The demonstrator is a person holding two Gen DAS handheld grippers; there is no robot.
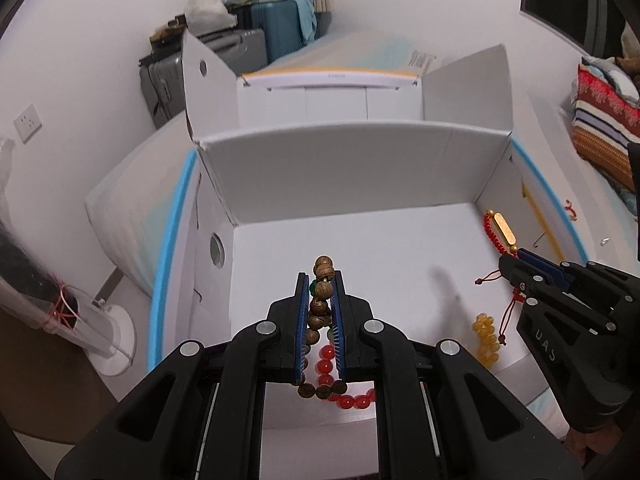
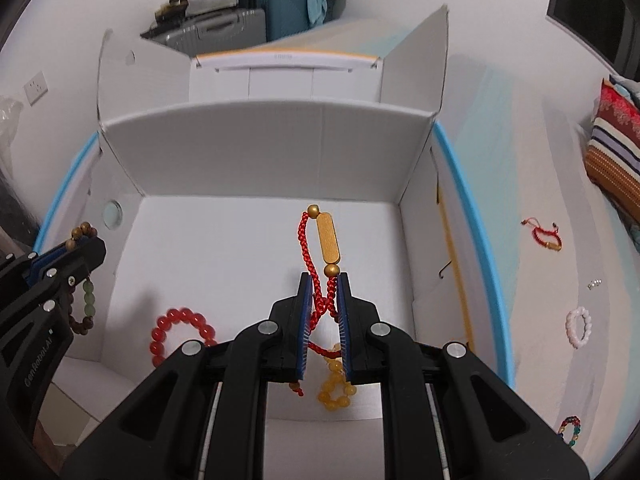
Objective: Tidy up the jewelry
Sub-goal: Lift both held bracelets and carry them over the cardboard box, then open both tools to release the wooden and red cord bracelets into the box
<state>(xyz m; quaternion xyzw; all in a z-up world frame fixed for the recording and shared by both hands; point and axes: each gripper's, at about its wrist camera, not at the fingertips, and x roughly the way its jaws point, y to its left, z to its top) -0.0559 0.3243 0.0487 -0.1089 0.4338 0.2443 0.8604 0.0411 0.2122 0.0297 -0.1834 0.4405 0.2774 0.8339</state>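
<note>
The wooden bead bracelet [image 1: 320, 312] hangs pinched in the left claw [image 1: 319, 280], over the floor of the open white box [image 1: 340, 160]. It looks light and floppy; the hard round beads could roll out of a grip, so it is best held across the strand, as now. The red cord bracelet [image 2: 316, 264] with its gold bar is clenched in the right claw [image 2: 323, 282]: soft braid that grips easily, though the bar dangles free. Below them in the box lie a red bead bracelet [image 2: 182, 330] and a yellow one [image 2: 334, 390]. Outside it, on what I take to be a bed, several more pieces [image 2: 579, 327] wait.
</note>
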